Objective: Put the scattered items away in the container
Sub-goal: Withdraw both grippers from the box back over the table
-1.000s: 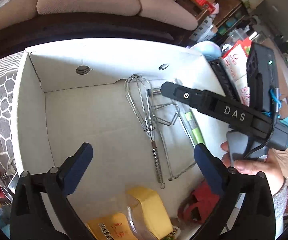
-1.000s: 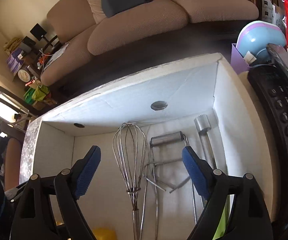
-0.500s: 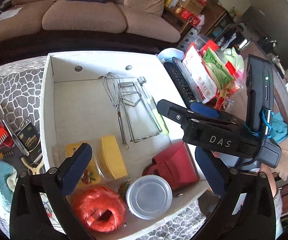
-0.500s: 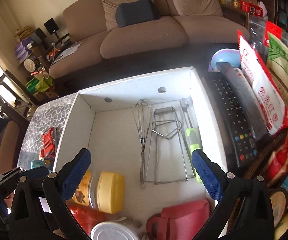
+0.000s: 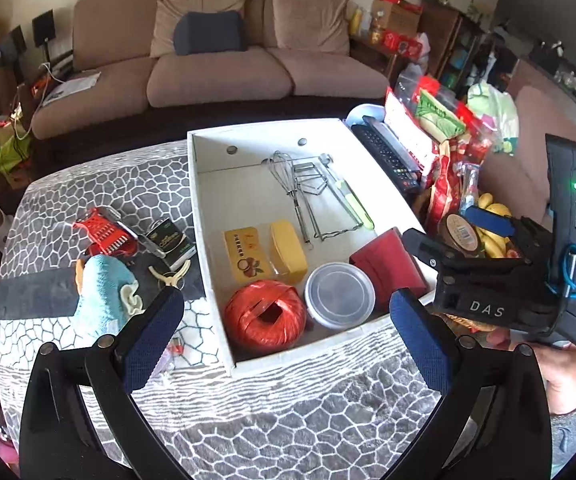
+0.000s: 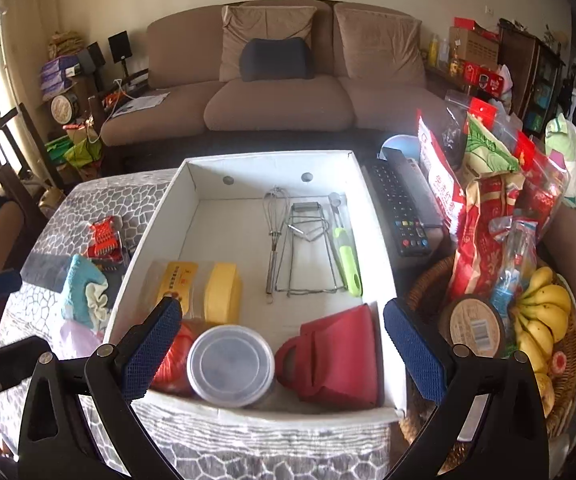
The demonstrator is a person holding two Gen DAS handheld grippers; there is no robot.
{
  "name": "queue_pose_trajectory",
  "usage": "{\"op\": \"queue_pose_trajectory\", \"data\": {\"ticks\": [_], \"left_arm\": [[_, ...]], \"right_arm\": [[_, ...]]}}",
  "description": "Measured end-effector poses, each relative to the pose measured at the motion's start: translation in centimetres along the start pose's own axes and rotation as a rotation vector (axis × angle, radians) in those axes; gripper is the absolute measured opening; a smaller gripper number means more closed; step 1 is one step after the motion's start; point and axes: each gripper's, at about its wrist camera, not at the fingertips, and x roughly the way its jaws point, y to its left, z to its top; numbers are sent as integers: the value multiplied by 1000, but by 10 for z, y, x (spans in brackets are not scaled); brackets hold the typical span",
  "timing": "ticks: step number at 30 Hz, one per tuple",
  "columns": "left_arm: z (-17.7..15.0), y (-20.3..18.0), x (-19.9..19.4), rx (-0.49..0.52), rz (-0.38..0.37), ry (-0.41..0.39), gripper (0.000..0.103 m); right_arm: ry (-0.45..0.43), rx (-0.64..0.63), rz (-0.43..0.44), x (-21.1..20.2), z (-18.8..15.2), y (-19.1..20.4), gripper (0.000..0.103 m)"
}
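The white cardboard box (image 5: 202, 216) (image 6: 372, 216) stands on the patterned table. In it lie a whisk (image 5: 284, 176), a wire rack (image 5: 320, 204), a green-handled tool (image 6: 346, 256), a yellow pack (image 5: 264, 254), an orange twine ball (image 5: 266, 316), a clear lidded tub (image 6: 230, 364) and a red holder (image 6: 340, 350). Left of the box lie a red grater (image 5: 106, 232), a teal cloth (image 5: 102, 294), a dark packet (image 5: 170, 242) and a cream clip (image 5: 168, 276). My left gripper (image 5: 284, 344) is open and empty above the box's near edge. My right gripper (image 6: 280, 352) is open and empty; its body shows in the left wrist view (image 5: 508, 280).
Right of the box lie a black remote (image 6: 398, 210), snack bags (image 6: 484, 184) and a wicker basket (image 6: 428, 280) holding bananas (image 6: 540, 312). A brown sofa (image 6: 280, 92) stands behind the table. The table's near edge is below the grippers.
Both grippers have pulled back and up out of the box, from close over the whisk and rack to above its near edge. Both stayed open and empty.
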Motion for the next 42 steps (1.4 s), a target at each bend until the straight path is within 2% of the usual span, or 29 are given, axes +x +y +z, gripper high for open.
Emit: {"op": "queue_pose_trajectory", "data": {"ticks": [2,5,14,20,22,25,32,37,42], "left_arm": [[-14,1,-18,6,42,-34,103],[-35,3,-39,-17,18,-49,103],[-90,8,-87,-45,29,-73,103],[-138,51,-109,-120,25,-89,103],[-154,69,-114,-137,48,-86,103],[-176,100,-116,-178,86,-74,103],[-214,171,-102,-308,110,-50,103],[-219,206,-80,-369,101,-56,103],[-210,239,-51,-448,91,-89,103]], "right_arm": [[-15,-33,-39,-18,-14,10,103],[-19,-54,-65,-41,-36,24,103],[-55,-42,16,-94,-85,56,103],[-82,-68,58,-116,-114,85,103],[-92,-84,79,-120,-124,97,103],[-87,-86,130,-118,-138,112,103],[-85,-107,267,-98,-159,151,103],[-70,-148,363,-73,-164,187,103],[-59,-140,475,-42,-162,215,103]]}}
